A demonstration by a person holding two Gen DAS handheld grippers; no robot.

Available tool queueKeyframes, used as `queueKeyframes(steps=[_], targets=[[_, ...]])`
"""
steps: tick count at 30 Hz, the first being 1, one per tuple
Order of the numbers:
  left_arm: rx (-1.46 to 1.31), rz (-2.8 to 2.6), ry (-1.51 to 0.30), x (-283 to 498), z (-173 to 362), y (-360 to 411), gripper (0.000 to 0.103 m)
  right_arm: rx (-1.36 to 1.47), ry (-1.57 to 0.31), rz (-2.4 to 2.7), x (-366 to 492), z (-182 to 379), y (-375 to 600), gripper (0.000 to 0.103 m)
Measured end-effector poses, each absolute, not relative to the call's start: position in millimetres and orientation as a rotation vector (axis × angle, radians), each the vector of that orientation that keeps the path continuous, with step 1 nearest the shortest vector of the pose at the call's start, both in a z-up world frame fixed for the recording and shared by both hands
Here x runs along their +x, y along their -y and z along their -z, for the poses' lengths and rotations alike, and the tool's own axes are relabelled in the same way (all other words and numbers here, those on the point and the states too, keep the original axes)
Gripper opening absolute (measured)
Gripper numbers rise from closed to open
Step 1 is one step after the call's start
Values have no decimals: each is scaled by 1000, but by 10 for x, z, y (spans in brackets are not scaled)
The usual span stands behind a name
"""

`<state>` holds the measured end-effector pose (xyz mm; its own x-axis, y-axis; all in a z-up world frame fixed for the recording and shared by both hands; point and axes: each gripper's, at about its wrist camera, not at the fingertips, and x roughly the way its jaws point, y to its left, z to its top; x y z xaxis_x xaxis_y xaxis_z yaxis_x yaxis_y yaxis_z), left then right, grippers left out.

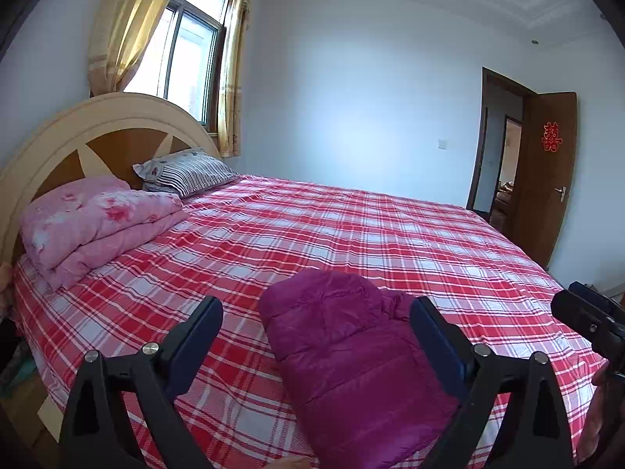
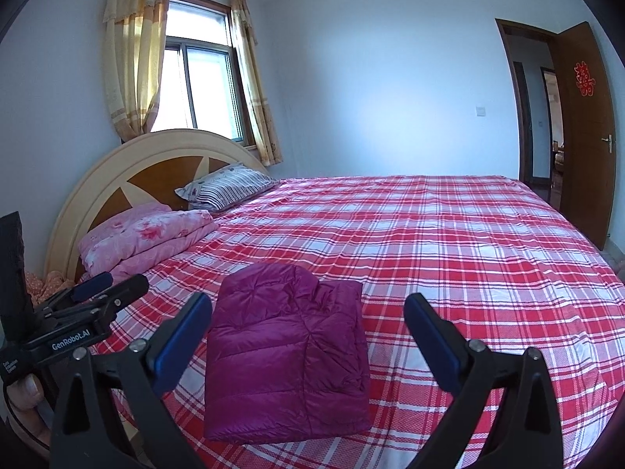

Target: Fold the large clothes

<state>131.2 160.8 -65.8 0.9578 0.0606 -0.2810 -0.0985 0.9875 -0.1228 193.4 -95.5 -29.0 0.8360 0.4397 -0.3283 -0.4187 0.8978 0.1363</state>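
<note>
A purple quilted down jacket (image 2: 287, 351) lies folded into a compact rectangle on the red plaid bed sheet (image 2: 449, 258), near the front edge. It also shows in the left wrist view (image 1: 347, 351). My left gripper (image 1: 316, 312) is open and empty, held above the jacket's near end. My right gripper (image 2: 308, 308) is open and empty, with the jacket between and below its fingers. The left gripper also shows at the left of the right wrist view (image 2: 90, 293). The right gripper's body shows at the right edge of the left wrist view (image 1: 590, 312).
A folded pink floral quilt (image 2: 148, 234) and a striped pillow (image 2: 230, 187) lie by the round headboard (image 2: 129, 172). A curtained window (image 2: 203, 90) is behind it. A brown door (image 2: 586, 125) stands open at the right.
</note>
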Motion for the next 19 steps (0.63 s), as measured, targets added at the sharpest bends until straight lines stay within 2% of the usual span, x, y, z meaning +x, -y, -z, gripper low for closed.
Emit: queueKeyframes(steps=[6, 19], targets=[[-109, -110, -266, 1306, 657, -1579, 101, 57, -349, -459, 1919, 277, 945, 101], [-80, -113, -262, 1334, 729, -1529, 101, 48, -372, -462, 1936, 351, 908, 101]])
